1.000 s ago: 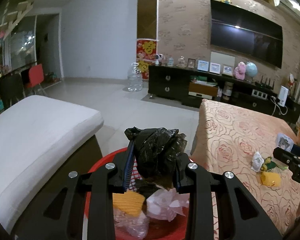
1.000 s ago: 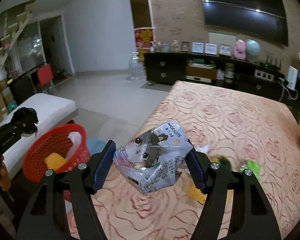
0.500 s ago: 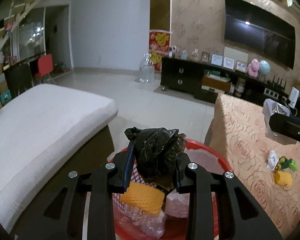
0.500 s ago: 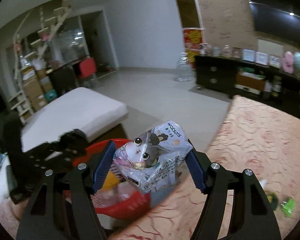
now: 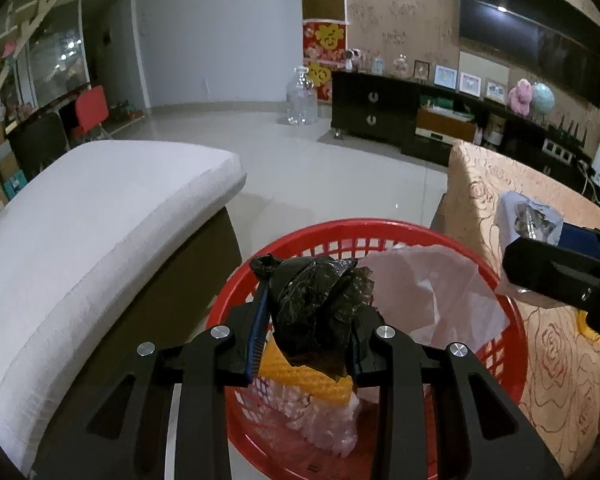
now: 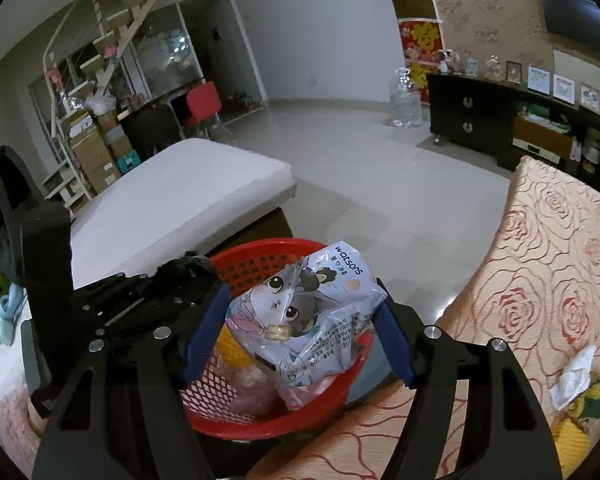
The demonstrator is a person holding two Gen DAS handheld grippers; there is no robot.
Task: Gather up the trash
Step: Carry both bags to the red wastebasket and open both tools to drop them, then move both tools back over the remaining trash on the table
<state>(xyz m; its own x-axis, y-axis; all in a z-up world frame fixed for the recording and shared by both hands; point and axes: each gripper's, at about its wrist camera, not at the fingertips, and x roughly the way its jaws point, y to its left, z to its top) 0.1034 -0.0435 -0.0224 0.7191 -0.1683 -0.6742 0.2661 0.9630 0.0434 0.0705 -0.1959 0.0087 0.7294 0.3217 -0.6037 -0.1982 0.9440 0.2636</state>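
Note:
My left gripper (image 5: 308,340) is shut on a crumpled black plastic bag (image 5: 316,300) and holds it over the red mesh basket (image 5: 512,344), which holds a yellow item (image 5: 300,380) and clear plastic wrap (image 5: 432,292). My right gripper (image 6: 296,332) is shut on a Watsons snack packet with cartoon cats (image 6: 300,316) and holds it above the same basket (image 6: 260,420). The right gripper with its packet (image 5: 528,216) shows at the right of the left wrist view. The left gripper (image 6: 172,284) shows at the left of the right wrist view.
A rose-patterned table (image 6: 548,264) stands right of the basket, with a white tissue (image 6: 572,376) and yellow and green scraps (image 6: 592,400) on it. A white cushioned bench (image 5: 80,216) stands to the left. A dark TV cabinet (image 5: 400,116) lines the far wall.
Both grippers have moved left from the table toward the basket. The right gripper with the packet now hangs over the basket's rim; the left gripper stays above it with the black bag.

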